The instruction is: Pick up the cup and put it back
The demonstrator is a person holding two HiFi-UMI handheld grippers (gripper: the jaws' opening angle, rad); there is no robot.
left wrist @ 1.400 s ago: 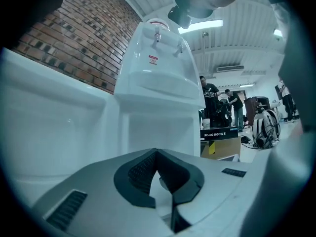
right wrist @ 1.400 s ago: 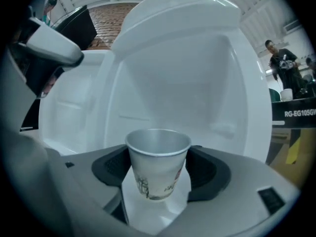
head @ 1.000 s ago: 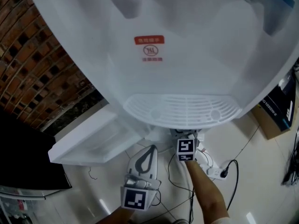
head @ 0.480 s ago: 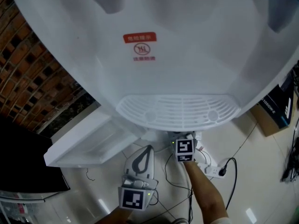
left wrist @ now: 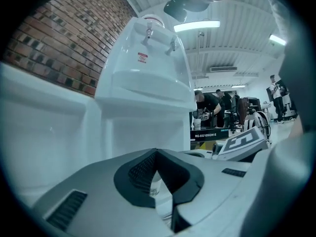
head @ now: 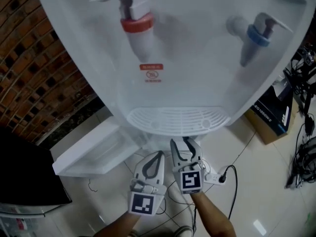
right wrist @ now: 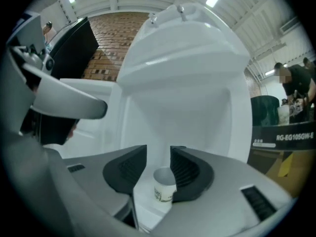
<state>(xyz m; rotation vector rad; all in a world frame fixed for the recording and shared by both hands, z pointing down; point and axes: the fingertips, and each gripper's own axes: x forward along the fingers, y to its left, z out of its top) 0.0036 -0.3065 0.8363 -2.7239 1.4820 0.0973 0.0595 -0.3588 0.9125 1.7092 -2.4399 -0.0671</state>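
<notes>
A small white paper cup (right wrist: 164, 184) with dark print stands upright on the white shelf inside the water dispenser's (head: 197, 58) lower cabinet. My right gripper (right wrist: 159, 149) is a short way in front of it. Its jaws are closing, a gap remains, and the pads touch nothing. In the head view the right gripper (head: 185, 149) sits just below the drip tray (head: 177, 120), and the cup is hidden there. My left gripper (head: 157, 157) hangs beside it on the left, shut with nothing in it. The left gripper view shows a scrap of white with print, possibly the cup, below the closed tips (left wrist: 157, 153).
The cabinet door (head: 89, 152) stands open to the left. A red tap (head: 136, 21) and a blue tap (head: 256, 33) jut out above. A power strip with cord (head: 217, 177) lies on the tiled floor at right, near a cardboard box (head: 271, 117). Brick wall at left.
The right gripper has drawn back out from under the drip tray toward me, so its jaws now show. The head view has tilted up and now shows both taps. The left gripper has barely moved.
</notes>
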